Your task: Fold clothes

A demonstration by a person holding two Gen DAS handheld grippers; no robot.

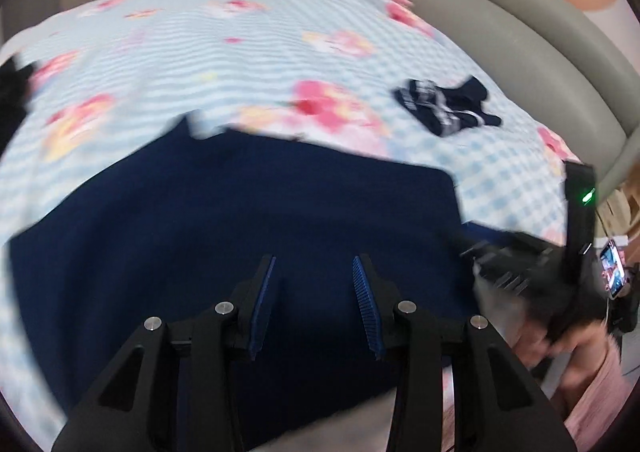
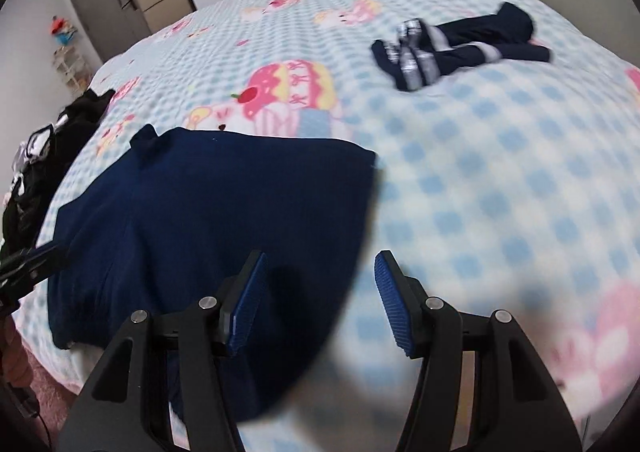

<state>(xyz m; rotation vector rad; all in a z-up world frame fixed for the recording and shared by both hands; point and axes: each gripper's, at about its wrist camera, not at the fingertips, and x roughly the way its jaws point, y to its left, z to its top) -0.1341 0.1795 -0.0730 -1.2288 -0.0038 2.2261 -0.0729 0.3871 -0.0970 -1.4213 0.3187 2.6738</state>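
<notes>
Navy knit garment (image 2: 208, 219) flat on checked fleece blanket (image 2: 500, 179) | both jaws wide apart, empty

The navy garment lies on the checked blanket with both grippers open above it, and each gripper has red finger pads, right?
Not quite: the pads are blue, as both wrist views show. The navy garment does lie on the checked blanket, with left gripper and right gripper open.

Looking forward and down from each wrist, close over the bed (image 1: 168, 51), both views sharing the navy garment (image 2: 208, 211) and the striped socks (image 1: 444, 107) beyond.
</notes>
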